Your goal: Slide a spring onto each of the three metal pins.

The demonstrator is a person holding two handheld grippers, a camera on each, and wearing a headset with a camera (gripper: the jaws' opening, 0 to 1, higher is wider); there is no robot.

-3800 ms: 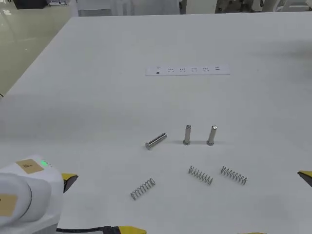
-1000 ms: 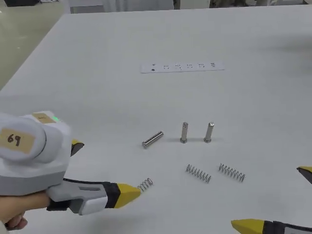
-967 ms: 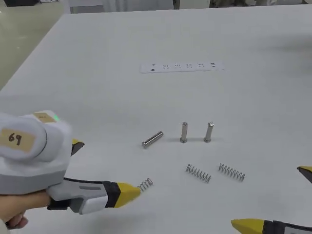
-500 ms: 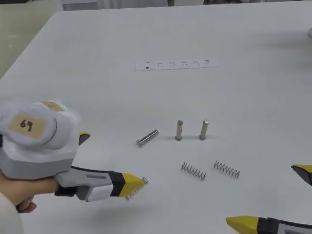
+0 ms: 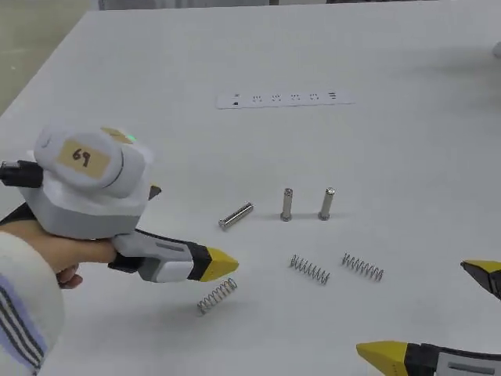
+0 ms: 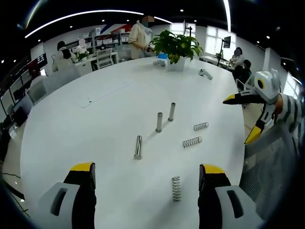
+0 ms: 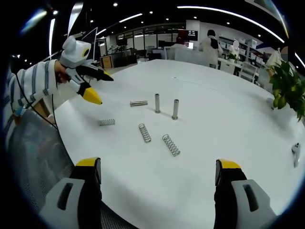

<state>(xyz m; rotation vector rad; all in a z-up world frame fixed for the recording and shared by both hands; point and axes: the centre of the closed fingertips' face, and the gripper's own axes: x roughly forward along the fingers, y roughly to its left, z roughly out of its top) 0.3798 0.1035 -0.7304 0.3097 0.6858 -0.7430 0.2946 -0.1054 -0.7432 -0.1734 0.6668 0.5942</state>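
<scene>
On tabletop (image 6: 95, 129), spring (image 6: 176, 188) lies between left gripper's (image 6: 147, 167) jaws.

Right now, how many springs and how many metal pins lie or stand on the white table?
Springs: 3
Metal pins: 3 (1 lying, 2 upright)
Total: 6

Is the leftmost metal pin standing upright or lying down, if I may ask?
Lying down: the leftmost pin rests flat on its side on the table.
</scene>
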